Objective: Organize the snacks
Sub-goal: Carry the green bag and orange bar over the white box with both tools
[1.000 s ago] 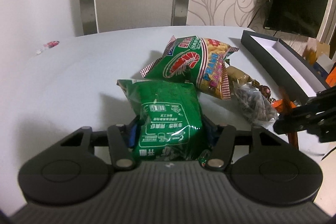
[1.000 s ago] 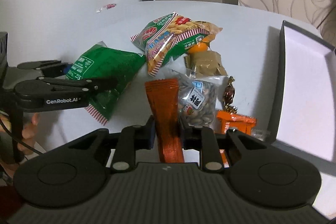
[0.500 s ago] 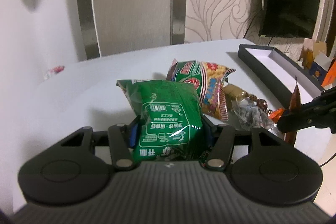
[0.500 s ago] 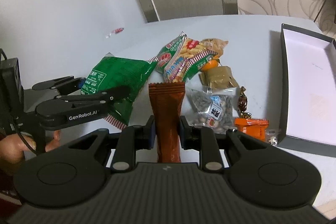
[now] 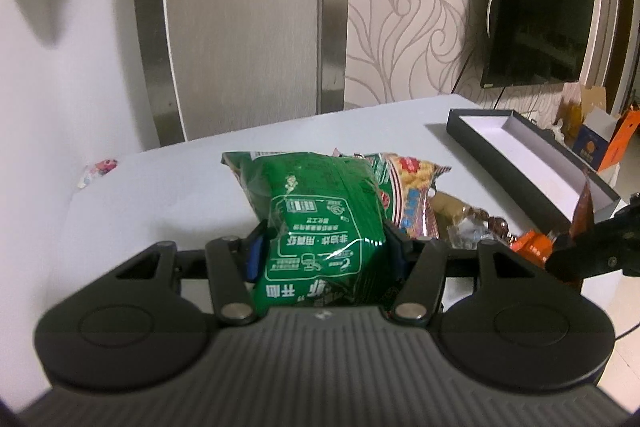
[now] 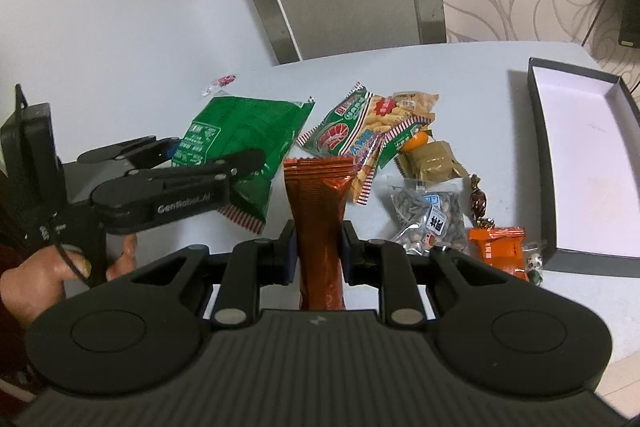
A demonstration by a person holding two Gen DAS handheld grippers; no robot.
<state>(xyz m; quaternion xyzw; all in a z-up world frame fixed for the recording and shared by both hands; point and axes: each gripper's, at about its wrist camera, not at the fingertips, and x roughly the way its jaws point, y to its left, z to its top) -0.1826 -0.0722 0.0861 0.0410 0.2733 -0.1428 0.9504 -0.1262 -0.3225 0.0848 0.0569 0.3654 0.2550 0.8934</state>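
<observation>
Here the left gripper (image 5: 326,247) has its jaws clamped on a green snack bag (image 5: 320,211), which is held above the counter (image 5: 160,195). The right gripper (image 6: 320,247) has its jaws pressed together on a thin orange-brown packet (image 6: 318,203) that stands upright between them. On the counter lie a prawn cracker bag (image 6: 360,135), a seed packet (image 6: 430,215) and a small orange packet (image 6: 496,245). A black open box (image 6: 538,163) sits just beside them.

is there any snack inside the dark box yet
No, in the right wrist view the dark box shows only its bare white floor, while the snacks lie on the table beside it.
</observation>
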